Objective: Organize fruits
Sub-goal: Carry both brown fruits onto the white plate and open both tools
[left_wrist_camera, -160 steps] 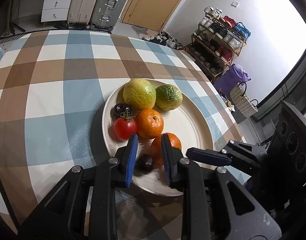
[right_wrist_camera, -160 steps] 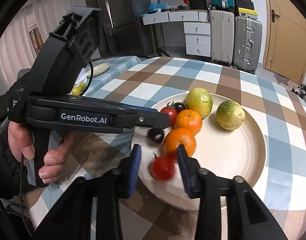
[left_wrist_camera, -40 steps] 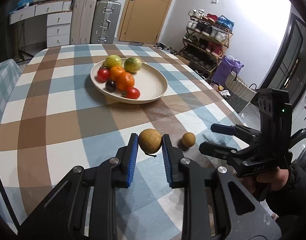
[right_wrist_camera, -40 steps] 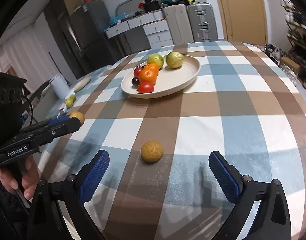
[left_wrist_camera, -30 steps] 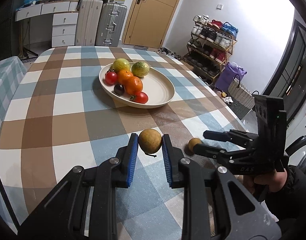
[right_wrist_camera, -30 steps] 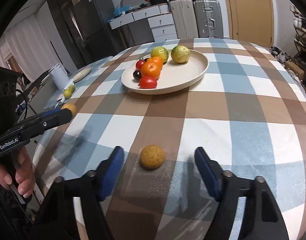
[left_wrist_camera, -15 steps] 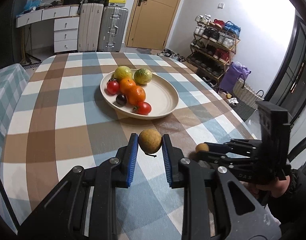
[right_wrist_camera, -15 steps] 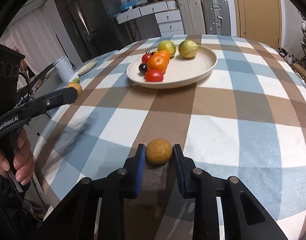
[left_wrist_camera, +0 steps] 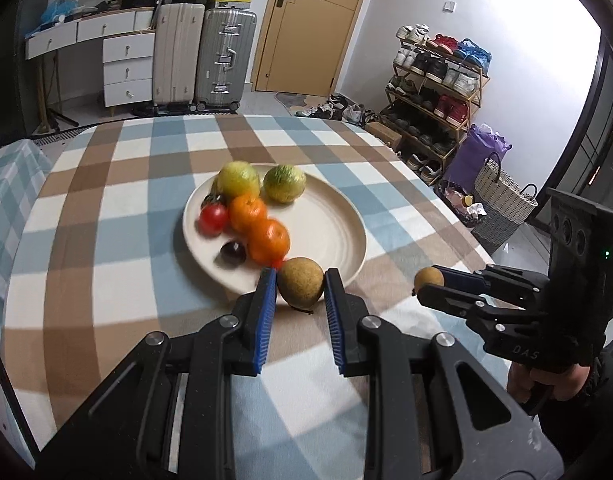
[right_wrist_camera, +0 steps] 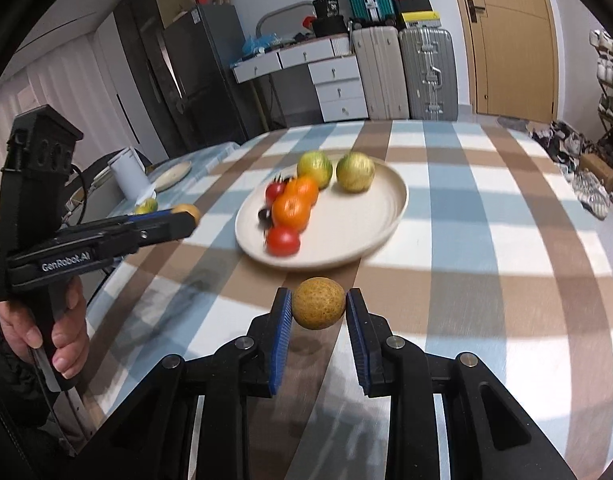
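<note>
My left gripper (left_wrist_camera: pixel 299 286) is shut on a small round brown fruit (left_wrist_camera: pixel 299 286), held above the table just before the near rim of the cream plate (left_wrist_camera: pixel 334 224). It also shows in the right wrist view (right_wrist_camera: pixel 186 213). My right gripper (right_wrist_camera: pixel 318 308) is shut on a second brown fruit (right_wrist_camera: pixel 318 308), held above the table short of the plate (right_wrist_camera: pixel 362 224); it shows in the left wrist view (left_wrist_camera: pixel 428 280). The plate holds two green-yellow fruits (left_wrist_camera: pixel 284 183), two oranges (left_wrist_camera: pixel 268 240), tomatoes (left_wrist_camera: pixel 213 219) and a dark plum (left_wrist_camera: pixel 232 251).
The checked tablecloth (left_wrist_camera: pixel 106 240) covers the round table. A white cup (right_wrist_camera: pixel 126 176), a small plate (right_wrist_camera: pixel 172 174) and a green fruit (right_wrist_camera: pixel 146 205) sit at the far left in the right wrist view. Suitcases (left_wrist_camera: pixel 202 56) and a shoe rack (left_wrist_camera: pixel 438 92) stand beyond.
My right gripper closed on the brown fruit on the table and lifted it. Both grippers have moved toward the plate with their fruits.
</note>
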Demonstrator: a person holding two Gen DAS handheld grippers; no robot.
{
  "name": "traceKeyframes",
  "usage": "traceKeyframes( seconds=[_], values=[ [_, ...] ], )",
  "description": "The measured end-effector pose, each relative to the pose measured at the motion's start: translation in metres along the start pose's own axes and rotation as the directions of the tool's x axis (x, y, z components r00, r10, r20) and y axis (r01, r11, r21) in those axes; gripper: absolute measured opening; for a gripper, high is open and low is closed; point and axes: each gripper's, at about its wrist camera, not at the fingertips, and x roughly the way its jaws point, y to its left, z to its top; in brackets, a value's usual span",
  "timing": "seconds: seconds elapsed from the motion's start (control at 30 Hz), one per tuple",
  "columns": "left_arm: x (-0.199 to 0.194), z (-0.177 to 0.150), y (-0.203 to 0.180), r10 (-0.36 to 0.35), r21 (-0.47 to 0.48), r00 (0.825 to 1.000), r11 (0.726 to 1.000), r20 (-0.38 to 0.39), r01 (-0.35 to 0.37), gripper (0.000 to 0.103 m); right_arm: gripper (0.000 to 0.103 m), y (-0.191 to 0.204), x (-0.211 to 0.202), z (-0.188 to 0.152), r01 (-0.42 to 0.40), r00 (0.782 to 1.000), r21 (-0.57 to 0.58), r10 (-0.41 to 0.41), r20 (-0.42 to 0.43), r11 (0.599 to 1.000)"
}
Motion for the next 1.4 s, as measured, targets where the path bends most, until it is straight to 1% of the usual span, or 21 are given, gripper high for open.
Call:
traceKeyframes(
  seconds=[0.07, 0.1, 0.17, 0.23, 0.3, 0.4, 0.47, 0.57, 0.63, 0.8, 0.9, 1.07, 1.23, 1.4],
  values=[
    [0.009, 0.012, 0.001, -0.040, -0.011, 0.999, 0.999, -0.007, 0.040, 0.022, 0.028, -0.003, 0.003, 0.011, 0.014, 1.000, -0.020, -0.014, 0.008, 1.000],
    [0.014, 0.017, 0.000, -0.036, -0.011, 0.999, 0.999, -0.012, 0.036, 0.021, 0.028, -0.004, 0.005, 0.015, 0.025, 1.000, -0.034, -0.024, 0.014, 0.999],
    [0.023, 0.028, 0.000, -0.034, -0.006, 0.999, 0.999, -0.017, 0.034, 0.022, 0.028, -0.008, 0.008, 0.026, 0.012, 1.000, -0.042, -0.011, 0.025, 0.999],
    [0.038, 0.042, 0.002, -0.053, -0.020, 0.998, 0.998, -0.038, 0.053, 0.022, 0.028, -0.012, 0.014, 0.036, 0.004, 1.000, -0.047, -0.003, 0.030, 0.999],
    [0.050, 0.052, 0.005, -0.068, -0.036, 0.996, 0.997, -0.052, 0.067, 0.021, 0.028, -0.015, 0.022, 0.045, 0.000, 1.000, -0.056, 0.002, 0.028, 0.998],
    [0.072, 0.066, 0.007, -0.065, -0.036, 0.995, 0.997, -0.080, 0.063, 0.021, 0.028, -0.020, 0.035, 0.057, -0.007, 1.000, -0.070, 0.009, 0.026, 0.998],
    [0.086, 0.073, 0.009, -0.082, -0.048, 0.991, 0.996, -0.104, 0.078, 0.021, 0.028, -0.025, 0.045, 0.064, -0.021, 0.999, -0.068, 0.022, 0.023, 0.997],
    [0.107, 0.082, 0.011, -0.077, -0.049, 0.988, 0.996, -0.137, 0.071, 0.021, 0.028, -0.033, 0.059, 0.073, -0.026, 1.000, -0.070, 0.026, 0.011, 0.997],
    [0.119, 0.087, 0.014, -0.089, -0.061, 0.984, 0.995, -0.155, 0.080, 0.021, 0.028, -0.037, 0.067, 0.076, -0.028, 1.000, -0.072, 0.028, 0.005, 0.997],
    [0.143, 0.090, 0.014, -0.072, -0.043, 0.978, 0.997, -0.196, 0.065, 0.022, 0.028, -0.047, 0.088, 0.085, -0.037, 0.999, -0.068, 0.036, -0.017, 0.997],
    [0.152, 0.091, 0.015, -0.069, -0.039, 0.976, 0.997, -0.207, 0.062, 0.022, 0.028, -0.050, 0.099, 0.089, -0.045, 0.999, -0.079, 0.042, -0.031, 0.996],
    [0.162, 0.091, 0.017, -0.067, -0.040, 0.973, 0.997, -0.222, 0.060, 0.022, 0.028, -0.048, 0.111, 0.088, -0.027, 0.999, -0.114, 0.023, -0.041, 0.993],
    [0.171, 0.090, 0.019, -0.075, -0.045, 0.969, 0.997, -0.237, 0.066, 0.021, 0.028, -0.053, 0.120, 0.085, -0.030, 0.998, -0.097, 0.025, -0.056, 0.995],
    [0.175, 0.089, 0.019, -0.071, -0.056, 0.969, 0.997, -0.239, 0.059, 0.021, 0.028, -0.054, 0.125, 0.085, -0.025, 0.997, -0.105, 0.018, -0.070, 0.994]
  ],
)
